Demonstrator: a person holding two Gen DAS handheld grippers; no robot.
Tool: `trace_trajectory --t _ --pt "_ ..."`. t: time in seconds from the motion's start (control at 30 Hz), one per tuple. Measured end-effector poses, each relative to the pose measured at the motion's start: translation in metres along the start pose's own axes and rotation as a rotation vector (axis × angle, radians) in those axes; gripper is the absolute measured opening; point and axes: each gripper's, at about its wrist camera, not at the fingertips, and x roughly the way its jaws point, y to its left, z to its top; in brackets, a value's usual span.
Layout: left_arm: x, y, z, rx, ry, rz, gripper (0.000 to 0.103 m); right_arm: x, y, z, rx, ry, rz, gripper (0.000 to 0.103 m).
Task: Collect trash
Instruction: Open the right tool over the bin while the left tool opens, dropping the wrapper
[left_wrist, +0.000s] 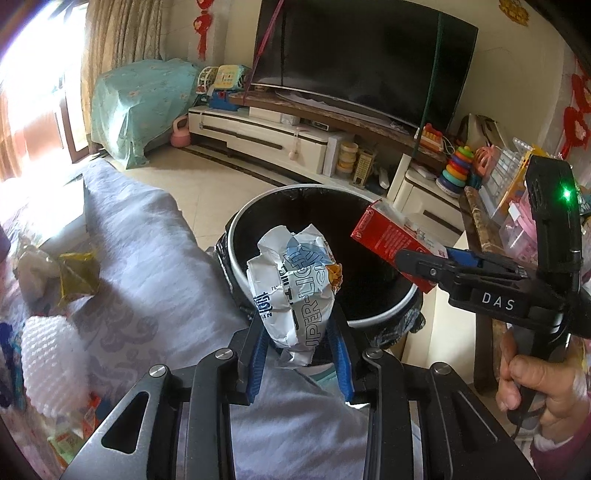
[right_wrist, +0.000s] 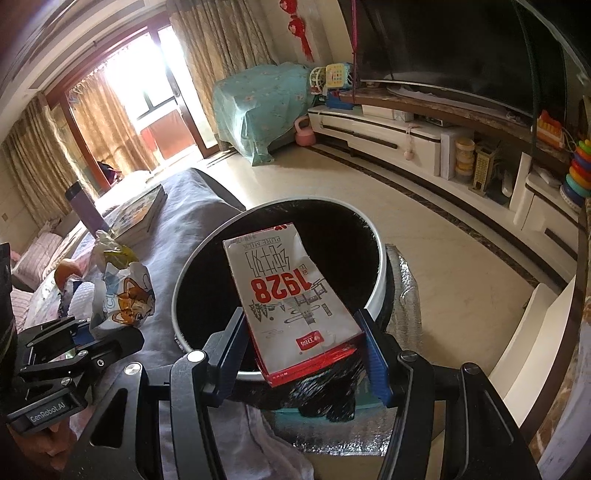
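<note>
A round bin (left_wrist: 306, 187) with a black liner and pale rim stands on the floor just ahead of both grippers. My left gripper (left_wrist: 299, 332) is shut on a crumpled white and blue wrapper (left_wrist: 291, 280), held upright at the bin's near rim. My right gripper (right_wrist: 300, 321) is shut on a flattened red and white milk carton (right_wrist: 280, 280), which juts out over the bin's (right_wrist: 382, 266) dark opening. In the left wrist view the carton (left_wrist: 388, 229) and right gripper (left_wrist: 410, 264) come in from the right. The right wrist view shows the left gripper (right_wrist: 96, 332) with the wrapper (right_wrist: 125, 295) at the left.
A grey cloth surface (left_wrist: 147, 240) at the left carries a yellow wrapper (left_wrist: 77, 273), white foam netting (left_wrist: 51, 362), a book (right_wrist: 140, 210) and a purple bottle (right_wrist: 86, 210). Beyond the bin lie tiled floor, a white TV stand (left_wrist: 277, 136) and toys. A hand (left_wrist: 535, 380) grips the right gripper.
</note>
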Motion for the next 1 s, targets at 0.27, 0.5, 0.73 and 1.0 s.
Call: trace_trajectory --t 0.27,0.5,0.73,1.0 --pt "0.019 0.001 0.015 -0.010 0.032 -0.002 0.032 0.010 -0.004 0.013 -0.017 0.014 -0.017 0.058" --pt "0.032 -0.003 0.030 -0.001 0.034 0.011 0.034 0.018 -0.004 0.024 -0.035 0.021 -0.025 0.058" --pt "0.041 -0.005 0.036 0.009 0.022 0.022 0.051 0.029 -0.007 0.031 -0.046 0.043 -0.026 0.060" --pt "0.036 0.002 0.025 -0.020 0.030 0.021 0.064 0.022 -0.010 0.025 -0.007 0.036 -0.006 0.067"
